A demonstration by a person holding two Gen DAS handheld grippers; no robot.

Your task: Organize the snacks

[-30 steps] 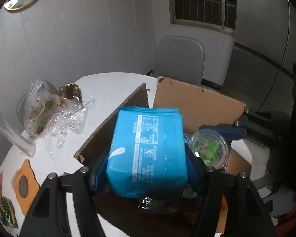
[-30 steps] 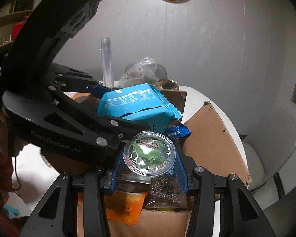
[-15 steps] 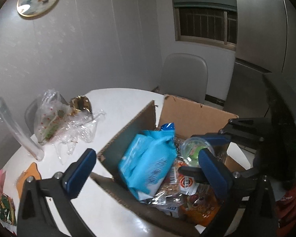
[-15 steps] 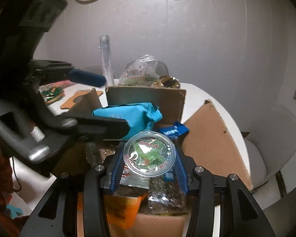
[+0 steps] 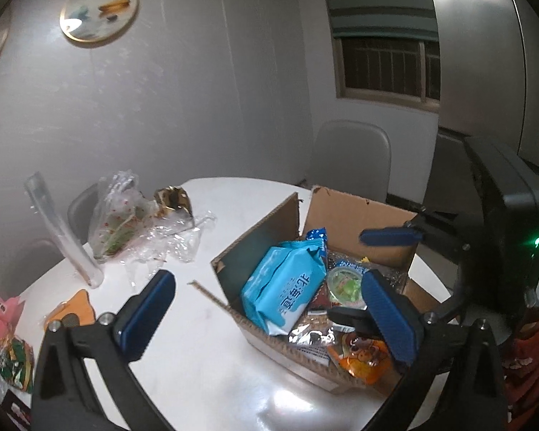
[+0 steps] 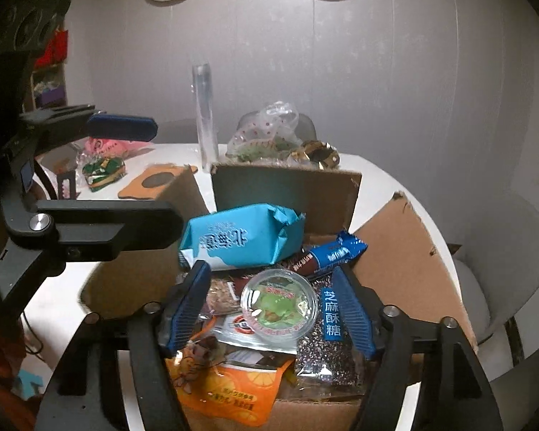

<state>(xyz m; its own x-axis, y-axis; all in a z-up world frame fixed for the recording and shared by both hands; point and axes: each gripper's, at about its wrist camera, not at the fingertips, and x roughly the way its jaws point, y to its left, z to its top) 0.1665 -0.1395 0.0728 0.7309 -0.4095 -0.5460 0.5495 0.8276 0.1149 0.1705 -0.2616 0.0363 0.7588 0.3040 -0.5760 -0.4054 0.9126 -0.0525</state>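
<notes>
**Cardboard box takes two more snacks**

Cardboard flaps stand open on the box (image 6: 406,251), which sits on the white table (image 5: 204,366) so both tongs can reach in from above. The left gripper (image 5: 269,319) is spread wide and empty, clear of the blue packet (image 6: 237,237) now lying tilted on the pile inside. The right gripper (image 6: 269,309) has just been opening; the jelly cup (image 6: 276,303) rests between its pads, apparently no longer pinched. It is clear plastic, round, green inside, lid up. More snacks (image 5: 3,341) wait at the table's edge.
</notes>
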